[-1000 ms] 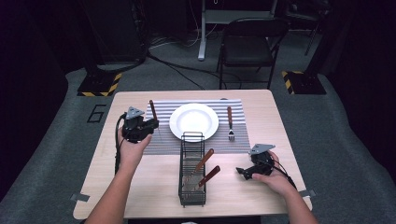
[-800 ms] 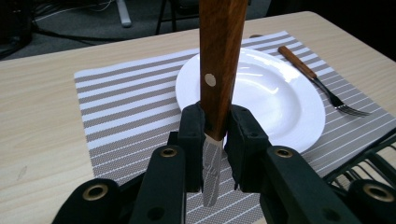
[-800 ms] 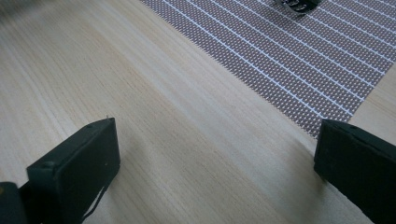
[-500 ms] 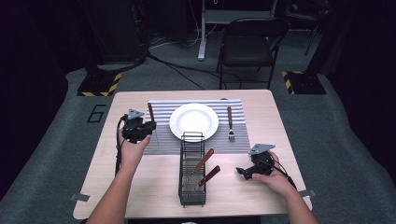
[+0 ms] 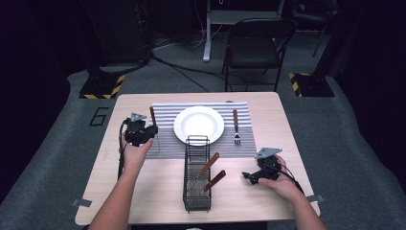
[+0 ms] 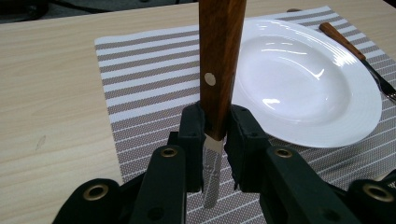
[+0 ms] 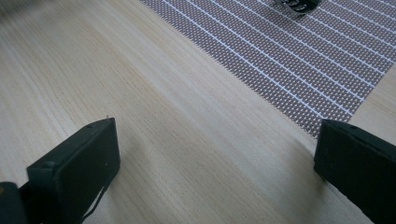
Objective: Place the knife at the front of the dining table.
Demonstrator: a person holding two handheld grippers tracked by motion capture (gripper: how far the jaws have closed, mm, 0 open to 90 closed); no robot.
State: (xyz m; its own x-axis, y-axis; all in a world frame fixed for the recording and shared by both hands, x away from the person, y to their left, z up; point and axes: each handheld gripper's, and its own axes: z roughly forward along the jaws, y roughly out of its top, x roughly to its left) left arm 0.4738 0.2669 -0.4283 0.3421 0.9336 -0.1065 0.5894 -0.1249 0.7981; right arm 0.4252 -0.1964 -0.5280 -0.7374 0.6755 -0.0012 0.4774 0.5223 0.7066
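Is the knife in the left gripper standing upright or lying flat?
Upright: the knife rises handle up between the left gripper pads, blade pointing down over the placemat.

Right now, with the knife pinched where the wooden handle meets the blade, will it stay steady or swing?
The knife looks stiff, so it should not bend. The left gripper clamps it at the handle's end, so the long wooden handle, standing upright beyond the jaws, may pivot if bumped. The flat metal blade could slip between the pads. The plate is near, so lower it slowly.

Dark room, lit mainly over wood table (image 5: 143, 191). Grey carpet floor (image 5: 344, 139), white "6" (image 5: 98, 116) on it. Black folding chair (image 5: 258, 48) behind table. Hazard-striped bases (image 5: 101, 87) L & R. Cables (image 5: 177, 64) on floor; desk leg (image 5: 207, 33) at back, prob.
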